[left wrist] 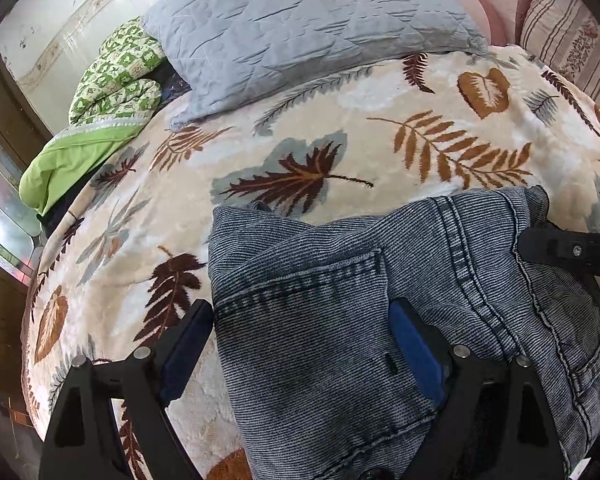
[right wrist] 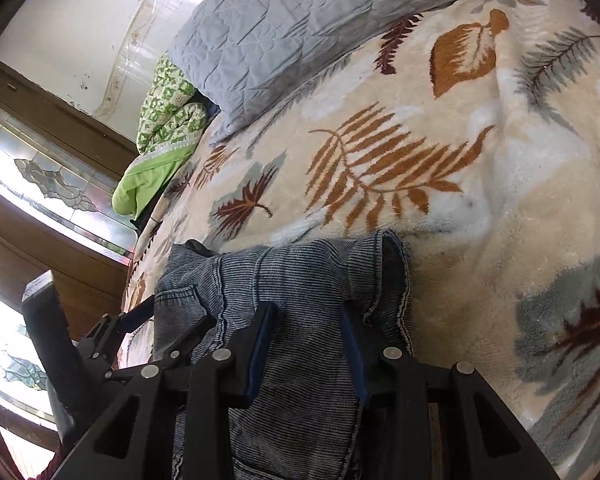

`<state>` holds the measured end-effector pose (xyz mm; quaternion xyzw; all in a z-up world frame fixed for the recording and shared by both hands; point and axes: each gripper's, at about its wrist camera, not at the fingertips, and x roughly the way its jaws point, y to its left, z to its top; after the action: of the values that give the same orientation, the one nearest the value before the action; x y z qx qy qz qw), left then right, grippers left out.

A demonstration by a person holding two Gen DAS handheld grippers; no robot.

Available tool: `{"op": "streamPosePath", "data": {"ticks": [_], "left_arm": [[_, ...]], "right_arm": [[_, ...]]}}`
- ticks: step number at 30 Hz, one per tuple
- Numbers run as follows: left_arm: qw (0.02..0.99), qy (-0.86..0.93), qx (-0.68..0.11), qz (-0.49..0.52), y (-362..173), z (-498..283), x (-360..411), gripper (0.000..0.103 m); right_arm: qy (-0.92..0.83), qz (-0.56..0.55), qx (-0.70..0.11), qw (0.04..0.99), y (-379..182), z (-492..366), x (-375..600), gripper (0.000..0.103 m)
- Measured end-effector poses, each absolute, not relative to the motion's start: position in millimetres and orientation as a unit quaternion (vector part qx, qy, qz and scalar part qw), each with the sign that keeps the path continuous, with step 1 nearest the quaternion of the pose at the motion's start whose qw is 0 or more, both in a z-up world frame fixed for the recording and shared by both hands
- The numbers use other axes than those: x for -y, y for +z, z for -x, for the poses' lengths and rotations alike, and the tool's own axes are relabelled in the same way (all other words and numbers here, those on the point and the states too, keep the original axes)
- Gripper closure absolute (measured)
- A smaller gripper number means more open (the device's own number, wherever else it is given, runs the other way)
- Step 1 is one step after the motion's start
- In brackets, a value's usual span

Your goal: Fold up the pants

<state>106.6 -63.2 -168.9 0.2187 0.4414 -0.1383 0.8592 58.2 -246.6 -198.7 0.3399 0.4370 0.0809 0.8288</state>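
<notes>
So right now the jeans [left wrist: 340, 320] are bunched up in a rough fold on the leaf blanket [left wrist: 340, 128], near my edge of the bed. My left gripper [left wrist: 300, 332] is spread wide over the left part of the denim: one blue pad [left wrist: 184, 352] sits out on the blanket just off the fabric edge, the other rests on top of the jeans, so it's let go, nothing pinched. My right gripper [right wrist: 306, 340] is a different story. Its two fingers are pulled in on a ridge of denim that runs up between them, and the pads look pressed into it, so I'd call that a grip on the jeans. From the left cam I can see the right tool's black tip poking in over the seam side.

Farther up the bed there's a grey quilted pillow [left wrist: 300, 20], with a green patterned quilt [left wrist: 112, 80] folded next to it by the wall.
</notes>
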Motion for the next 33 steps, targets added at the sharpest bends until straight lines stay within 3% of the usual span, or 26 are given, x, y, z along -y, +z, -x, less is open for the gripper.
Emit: {"op": "streamPosePath", "data": {"ticks": [12,23,30,33], "left_arm": [[0.864,-0.121,-0.443,-0.208,-142.0,-81.1,50.0,0.013],[0.864,-0.107,-0.47,-0.149,-127.3,-45.3,6.5,0.013],[0.841,-0.115,-0.5,-0.174,-153.7,-37.8,13.9,0.012],[0.844,-0.11,-0.493,-0.178,-156.7,-38.4,12.7,0.005]], "right_arm": [[0.082,-0.331,-0.427,0.837,-188.9,-47.3,243.5,0.064],[0.1,-0.252,-0.419,0.867,-167.4,-21.4,211.7,0.063],[0.077,-0.247,-0.443,0.858,-171.7,0.7,212.5,0.063],[0.071,-0.256,-0.461,0.847,-177.0,6.8,216.1,0.064]]}}
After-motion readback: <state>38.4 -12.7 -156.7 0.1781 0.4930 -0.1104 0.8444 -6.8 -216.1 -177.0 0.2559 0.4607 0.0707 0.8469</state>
